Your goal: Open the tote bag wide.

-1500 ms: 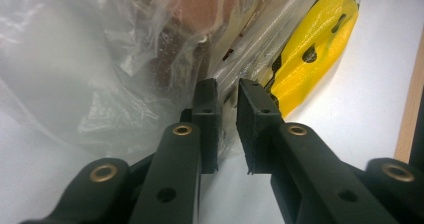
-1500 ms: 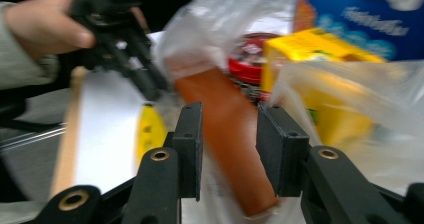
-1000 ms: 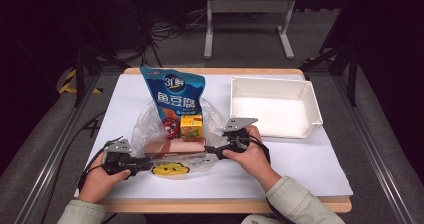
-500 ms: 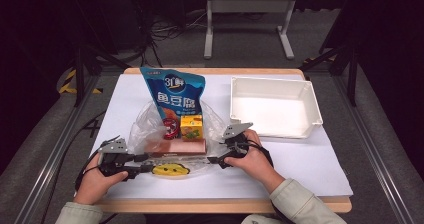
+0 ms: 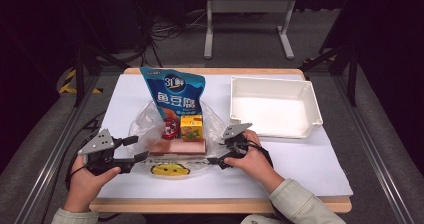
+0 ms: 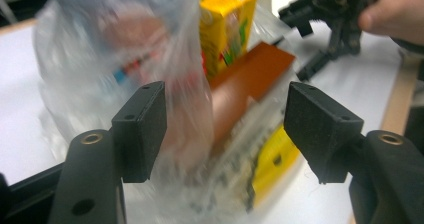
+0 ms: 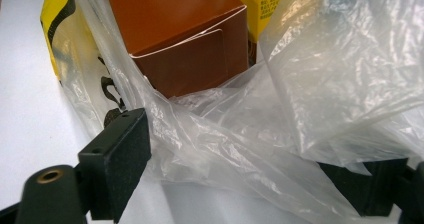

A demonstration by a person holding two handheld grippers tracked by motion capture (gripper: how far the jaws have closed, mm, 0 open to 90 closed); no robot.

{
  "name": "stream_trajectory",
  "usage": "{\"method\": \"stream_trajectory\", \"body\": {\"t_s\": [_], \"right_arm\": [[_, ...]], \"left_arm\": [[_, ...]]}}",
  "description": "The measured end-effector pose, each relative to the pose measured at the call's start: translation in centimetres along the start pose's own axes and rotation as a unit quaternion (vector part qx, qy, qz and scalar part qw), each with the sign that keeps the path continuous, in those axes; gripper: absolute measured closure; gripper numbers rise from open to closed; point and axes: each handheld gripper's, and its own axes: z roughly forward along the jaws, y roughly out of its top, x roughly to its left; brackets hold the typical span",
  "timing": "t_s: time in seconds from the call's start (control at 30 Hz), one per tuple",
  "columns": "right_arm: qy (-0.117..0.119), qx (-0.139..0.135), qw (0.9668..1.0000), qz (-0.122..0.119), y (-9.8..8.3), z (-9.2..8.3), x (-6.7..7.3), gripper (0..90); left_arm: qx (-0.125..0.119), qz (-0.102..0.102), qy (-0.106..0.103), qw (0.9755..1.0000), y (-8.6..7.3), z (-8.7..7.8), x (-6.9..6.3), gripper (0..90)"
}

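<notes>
My left tongs stood open; the jaws had just been opening, with blurred film of the clear plastic bag in the gap but neither pad pressing it. My right tongs were spread wide, bag film draped loosely across the gap; whether the far pad, buried under the film, pinched it I could not tell.

The bag lay between the two tongs. Inside it, just ahead of my right jaws, lay a brown carton; beyond that stood a yellow juice box and a blue fish-tofu pouch. A yellow printed patch showed at the bag's near edge. A white tray sat well beyond my right tongs.

The pouch's lower half was obscured by creased film.
</notes>
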Motion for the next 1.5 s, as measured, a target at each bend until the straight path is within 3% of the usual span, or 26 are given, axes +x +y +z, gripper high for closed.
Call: {"method": "stream_trajectory", "body": {"t_s": [0.3, 0.53, 0.8, 0.83, 0.9, 1.03, 1.13, 1.27, 1.5], "right_arm": [[0.000, -0.002, 1.0000, -0.001, 0.1, 0.0, 0.0, 17.0], [0.001, -0.003, 1.0000, -0.002, 0.1, 0.0, 0.1, 16.9], [0.000, -0.005, 1.0000, -0.004, 0.2, -0.1, 0.1, 16.5], [0.000, -0.005, 1.0000, -0.004, 0.2, -0.1, 0.2, 16.5], [0.000, -0.004, 1.0000, -0.004, 0.2, 0.0, 0.2, 16.4], [0.000, -0.003, 1.0000, -0.004, 0.2, 0.0, 0.2, 16.6], [0.000, -0.004, 1.0000, -0.003, 0.1, 0.0, 0.2, 16.6], [0.000, -0.005, 1.0000, -0.003, 0.1, 0.0, 0.2, 16.8], [0.001, -0.002, 1.0000, -0.001, 0.1, -0.1, 0.2, 17.6]], "left_arm": [[-0.014, -0.006, 0.042, 0.9990, 1.3, 2.4, 1.1, 35.8], [-0.023, -0.014, 0.040, 0.9988, 2.3, 3.8, 1.8, 35.0], [-0.001, -0.010, 0.053, 0.9985, 2.2, 5.3, 2.8, 31.7], [0.008, -0.008, 0.063, 0.9980, 2.1, 5.6, 3.0, 31.7], [0.015, -0.003, 0.070, 0.9974, 1.9, 5.7, 3.5, 40.2], [0.030, -0.005, 0.073, 0.9968, 1.3, 5.5, 4.1, 72.9], [0.034, -0.005, 0.091, 0.9952, 1.1, 4.8, 4.3, 89.1], [0.045, -0.018, 0.107, 0.9930, 0.4, 4.1, 4.7, 89.6], [0.103, -0.050, 0.117, 0.9866, -2.6, 3.6, 5.8, 89.6]]}}
